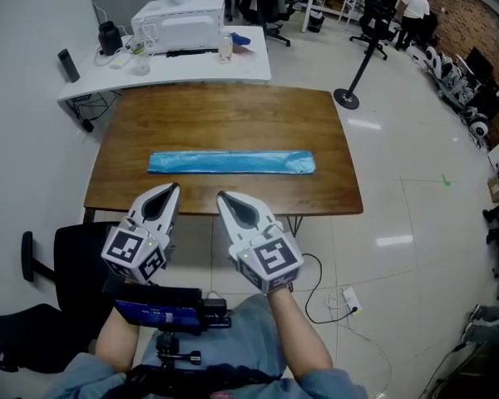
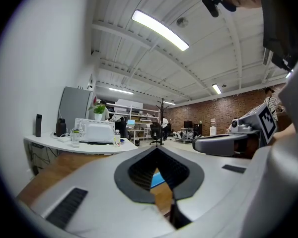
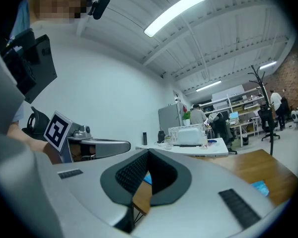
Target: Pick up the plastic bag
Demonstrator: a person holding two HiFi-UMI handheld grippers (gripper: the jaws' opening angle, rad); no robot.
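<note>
past the left gripper [image 2: 157, 151], only a sliver of plastic bag [image 2: 157, 179] shows.

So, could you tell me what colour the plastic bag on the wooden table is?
The plastic bag is light blue, clearest in the head view.

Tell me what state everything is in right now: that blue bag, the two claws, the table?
Plastic bag: lying flat and stretched out along the table, untouched.
Left claw: shut, empty, held short of the bag.
Right claw: shut, empty, held short of the bag.
Wooden table: standing level, carrying only the bag.
</note>
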